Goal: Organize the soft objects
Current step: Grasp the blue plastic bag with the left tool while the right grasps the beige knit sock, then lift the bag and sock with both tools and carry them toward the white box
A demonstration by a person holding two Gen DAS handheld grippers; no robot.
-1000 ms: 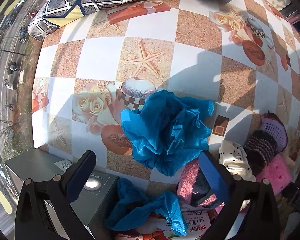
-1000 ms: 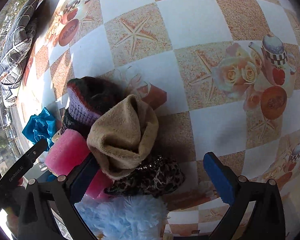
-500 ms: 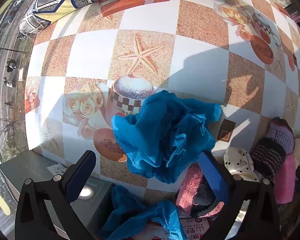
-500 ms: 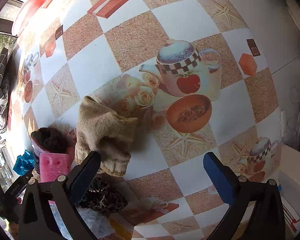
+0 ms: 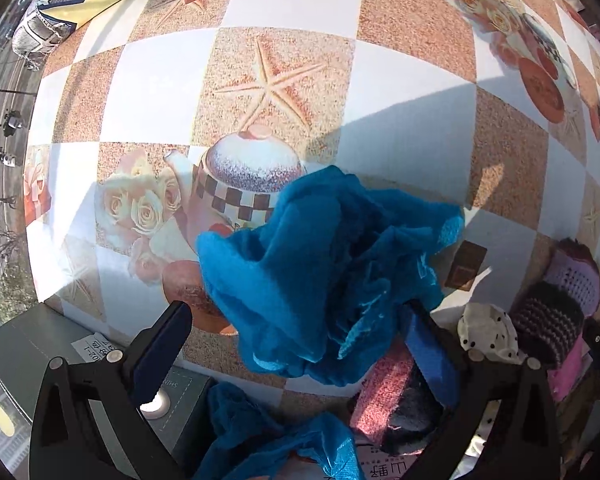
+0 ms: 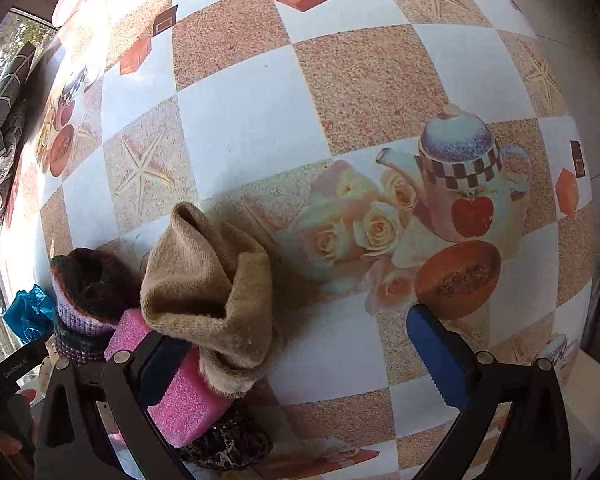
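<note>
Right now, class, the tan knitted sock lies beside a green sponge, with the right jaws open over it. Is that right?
One detail is wrong: the sponge is pink, not green. The right wrist view shows it. The rest holds: the tan knitted sock lies beside it, and the right gripper has its jaws open over it.

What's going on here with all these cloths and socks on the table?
A person is sorting soft things with two handheld grippers. The left gripper is open around a crumpled blue cloth on the patterned tablecloth. The right gripper is open beside a tan knitted sock leaning on a pink sponge. Neither is gripping anything.
</note>
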